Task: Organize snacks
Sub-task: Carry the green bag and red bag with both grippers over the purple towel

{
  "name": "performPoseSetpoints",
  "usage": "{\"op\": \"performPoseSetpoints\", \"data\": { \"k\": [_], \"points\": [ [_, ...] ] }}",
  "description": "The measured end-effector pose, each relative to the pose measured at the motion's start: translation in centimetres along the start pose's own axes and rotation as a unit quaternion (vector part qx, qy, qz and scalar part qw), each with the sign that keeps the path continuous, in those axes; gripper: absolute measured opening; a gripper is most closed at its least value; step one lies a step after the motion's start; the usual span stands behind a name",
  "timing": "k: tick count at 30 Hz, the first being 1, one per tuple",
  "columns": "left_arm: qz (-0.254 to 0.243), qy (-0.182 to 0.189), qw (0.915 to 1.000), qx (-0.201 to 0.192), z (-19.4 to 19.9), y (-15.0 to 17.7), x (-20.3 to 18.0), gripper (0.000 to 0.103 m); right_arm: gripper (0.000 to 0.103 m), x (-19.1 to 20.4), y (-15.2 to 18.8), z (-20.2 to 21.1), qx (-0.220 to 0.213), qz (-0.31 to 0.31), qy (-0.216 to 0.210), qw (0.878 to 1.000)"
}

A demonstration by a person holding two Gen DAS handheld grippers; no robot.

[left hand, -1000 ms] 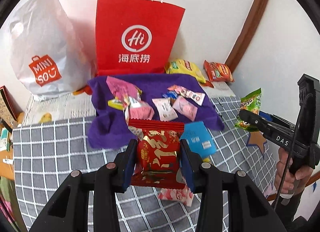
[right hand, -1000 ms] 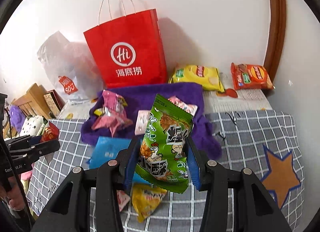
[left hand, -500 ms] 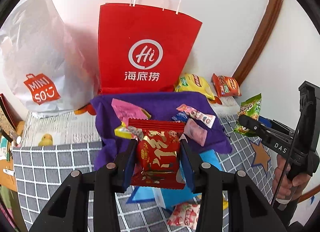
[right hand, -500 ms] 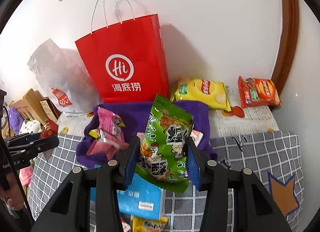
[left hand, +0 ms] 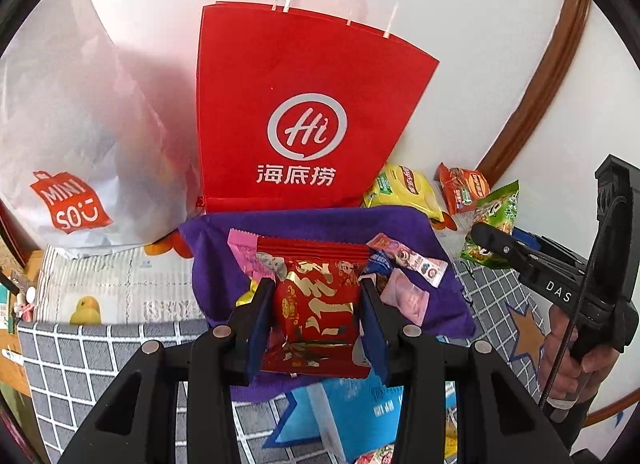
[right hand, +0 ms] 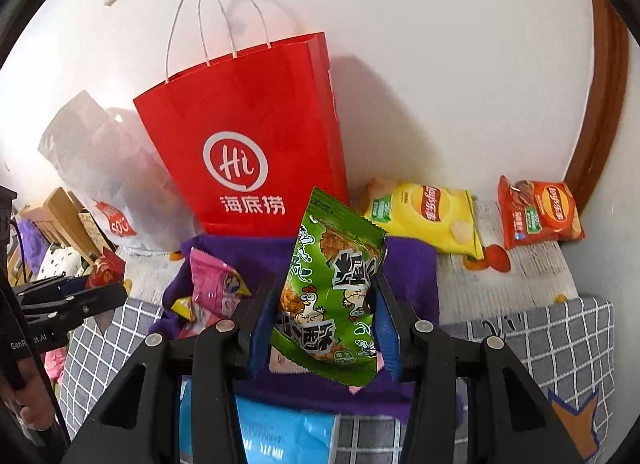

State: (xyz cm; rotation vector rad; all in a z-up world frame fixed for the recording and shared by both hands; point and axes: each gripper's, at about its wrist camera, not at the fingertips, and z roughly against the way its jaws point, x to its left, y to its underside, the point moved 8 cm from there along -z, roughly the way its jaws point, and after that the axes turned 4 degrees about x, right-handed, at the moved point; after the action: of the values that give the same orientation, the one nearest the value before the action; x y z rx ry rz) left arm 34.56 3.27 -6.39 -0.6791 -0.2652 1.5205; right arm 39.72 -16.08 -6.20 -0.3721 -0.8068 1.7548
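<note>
My left gripper [left hand: 316, 300] is shut on a red and gold snack packet [left hand: 314, 316], held above the purple cloth [left hand: 312, 228]. My right gripper [right hand: 324, 304] is shut on a green chicken snack packet [right hand: 332, 292], also above the purple cloth [right hand: 412, 268]. A red paper bag [left hand: 296, 116] with white handles stands upright behind the cloth, against the wall; it also shows in the right wrist view [right hand: 248, 144]. Pink packets [right hand: 212, 288] and other small snacks [left hand: 408, 260] lie on the cloth. The right gripper [left hand: 496, 248] shows at the right of the left wrist view.
A white Miniso bag [left hand: 68, 152] stands left of the red bag. A yellow chip bag [right hand: 428, 216] and an orange chip bag [right hand: 536, 216] lie at the back right by the wall. A blue packet [right hand: 280, 432] lies on the grey checked tablecloth [right hand: 532, 328] in front.
Both grippers have risen and moved forward toward the red bag, each still holding its packet. The bag looks larger and nearer in both views.
</note>
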Motion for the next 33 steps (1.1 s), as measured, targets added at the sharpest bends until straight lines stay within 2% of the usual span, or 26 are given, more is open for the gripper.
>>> {"op": "performPoseSetpoints", "data": {
  "k": [10, 19, 30, 33],
  "points": [
    [0.017, 0.012, 0.9998, 0.001, -2.8, -2.4, 0.8, 0.04, 0.045, -1.2, -2.1, -3.2, 0.007, -0.002, 0.001, 1.0],
    [0.039, 0.016, 0.9989, 0.019, -5.5, -1.9, 3.0, 0.04, 0.045, -2.2, -0.3, -8.2, 0.056, 0.002, -0.004, 0.998],
    [0.059, 0.017, 0.9981, 0.01, -5.1, -2.2, 4.9, 0.04, 0.045, -1.5, 1.3, -11.0, 0.098, 0.024, -0.023, 0.995],
    [0.059, 0.029, 0.9978, 0.012, -5.6, -2.2, 4.5, 0.04, 0.045, -1.3, 1.9, -11.9, 0.115, 0.025, -0.031, 0.993]
  ]
}}
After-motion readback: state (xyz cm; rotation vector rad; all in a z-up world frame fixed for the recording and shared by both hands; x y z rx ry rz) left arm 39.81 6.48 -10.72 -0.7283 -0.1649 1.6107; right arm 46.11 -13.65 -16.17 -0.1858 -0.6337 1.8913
